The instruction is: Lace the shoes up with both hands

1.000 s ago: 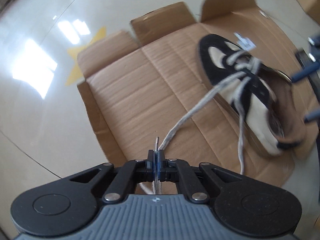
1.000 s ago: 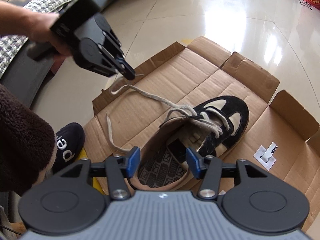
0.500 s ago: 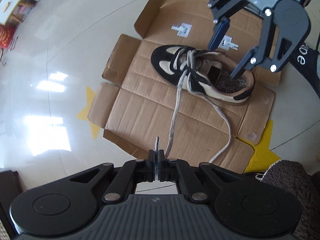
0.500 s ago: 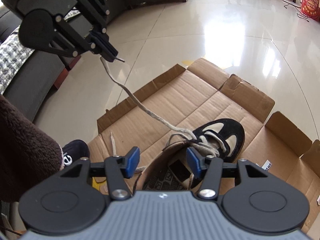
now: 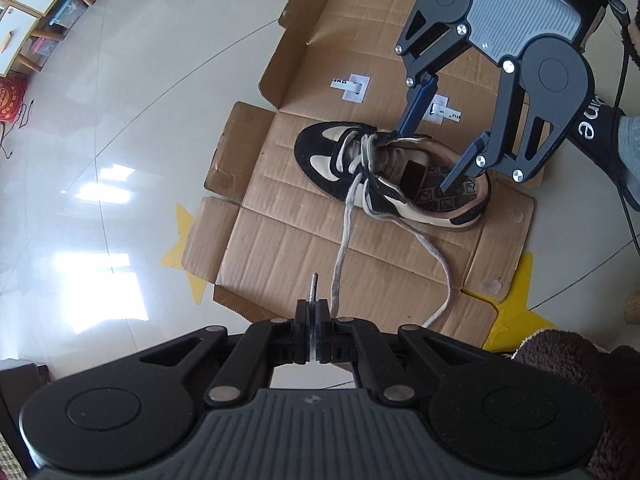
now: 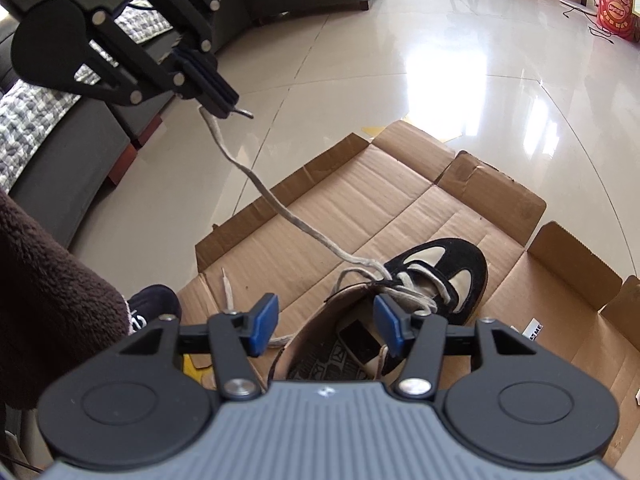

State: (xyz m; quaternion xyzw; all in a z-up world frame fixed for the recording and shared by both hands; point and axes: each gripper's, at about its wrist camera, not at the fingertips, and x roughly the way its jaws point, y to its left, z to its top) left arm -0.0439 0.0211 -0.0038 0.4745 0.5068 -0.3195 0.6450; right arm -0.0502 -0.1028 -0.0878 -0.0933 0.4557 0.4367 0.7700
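The left gripper's fingers are pressed together on one end of the grey shoelace, with the lace's stiff tip poking out past the pads. From that clamp the shoelace runs upward-free through the air and down to the eyelets of the black-and-cream sneaker. In the right wrist view the same gripper hangs high above the floor at upper left, and the lace sags in a loose curve from it to the sneaker.

The right gripper has its blue-padded fingers spread wide, holding nothing. It hovers just over the heel opening of the sneaker; in the left wrist view one blue finger reaches down near the top of the lacing and the other sits over the patterned insole.

The sneaker lies on a flattened cardboard box on a glossy tiled floor, toe pointing away from the right gripper. The lace's other end trails slack across the cardboard toward its near edge. Two white labels are stuck on the cardboard beyond the shoe. Yellow star stickers show on the floor by the box's edge, and a brown fleecy sleeve fills the lower left of the right wrist view
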